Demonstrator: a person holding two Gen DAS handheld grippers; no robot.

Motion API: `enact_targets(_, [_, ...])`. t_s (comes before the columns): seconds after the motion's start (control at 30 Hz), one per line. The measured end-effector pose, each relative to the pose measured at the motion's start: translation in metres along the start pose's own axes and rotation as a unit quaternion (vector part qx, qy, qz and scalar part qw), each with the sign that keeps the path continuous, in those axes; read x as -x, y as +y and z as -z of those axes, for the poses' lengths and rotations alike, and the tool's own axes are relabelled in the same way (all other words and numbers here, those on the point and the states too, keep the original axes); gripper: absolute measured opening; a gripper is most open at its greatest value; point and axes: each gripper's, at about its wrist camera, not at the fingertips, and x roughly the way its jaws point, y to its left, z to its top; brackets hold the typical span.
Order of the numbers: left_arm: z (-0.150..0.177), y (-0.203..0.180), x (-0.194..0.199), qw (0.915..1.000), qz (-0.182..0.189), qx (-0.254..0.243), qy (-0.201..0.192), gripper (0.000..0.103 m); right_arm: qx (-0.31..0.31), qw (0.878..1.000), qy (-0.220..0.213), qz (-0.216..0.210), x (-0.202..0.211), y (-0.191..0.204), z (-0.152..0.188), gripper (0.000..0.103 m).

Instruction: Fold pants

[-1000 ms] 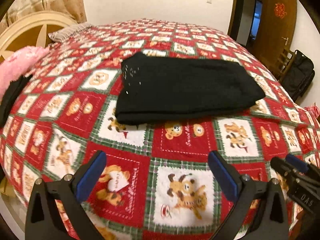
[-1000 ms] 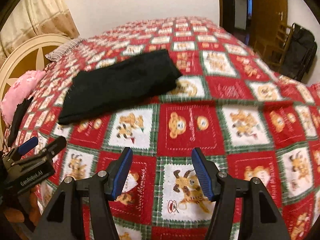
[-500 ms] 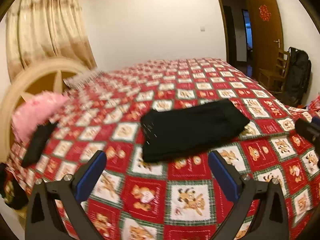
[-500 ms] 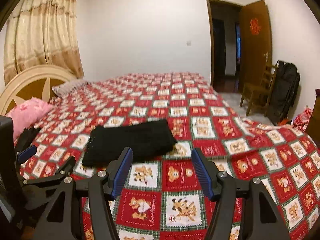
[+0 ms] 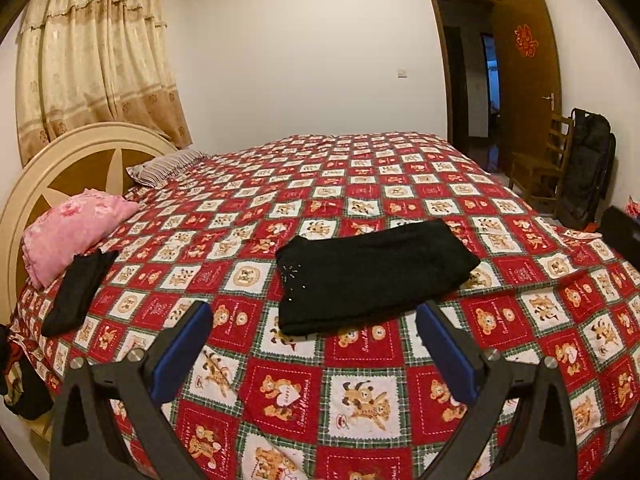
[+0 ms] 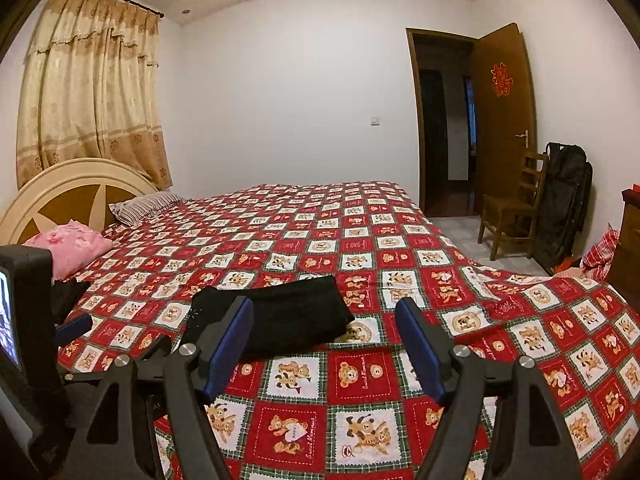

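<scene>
The black pants (image 5: 372, 276) lie folded into a flat rectangle on the red teddy-bear bedspread (image 5: 360, 396), with no gripper touching them. My left gripper (image 5: 312, 318) hovers above the near part of the bed, open and empty, the pants beyond its blue pads (image 5: 180, 352). To the right of it, my right gripper (image 6: 324, 308) is held off the bed too; its jaws are opening and nothing is between them. In the right wrist view the pants (image 6: 296, 320) sit just past its left finger. The left gripper's body (image 6: 24, 320) shows at that view's left edge.
A pink pillow (image 5: 76, 232) and a second black garment (image 5: 80, 288) lie at the left by the headboard (image 5: 60, 164). A striped pillow (image 5: 168, 166) is farther back. A wooden chair (image 6: 512, 216) and a black bag (image 6: 564, 208) stand by the open door.
Both grippers have lifted and tipped upward, so the folded pants sit farther off and lower in each view. The right gripper's jaws stand wider. The pants have not moved.
</scene>
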Motion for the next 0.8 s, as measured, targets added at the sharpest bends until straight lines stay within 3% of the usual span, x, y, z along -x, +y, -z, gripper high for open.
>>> enact_targets(0.8, [0.0028,-0.0005,0.0025,1.0000,-0.002,-0.005,0.008,0.103,-0.002,1.000,0.003,0.004,-0.0004,-0.0028,0.0048,0.075])
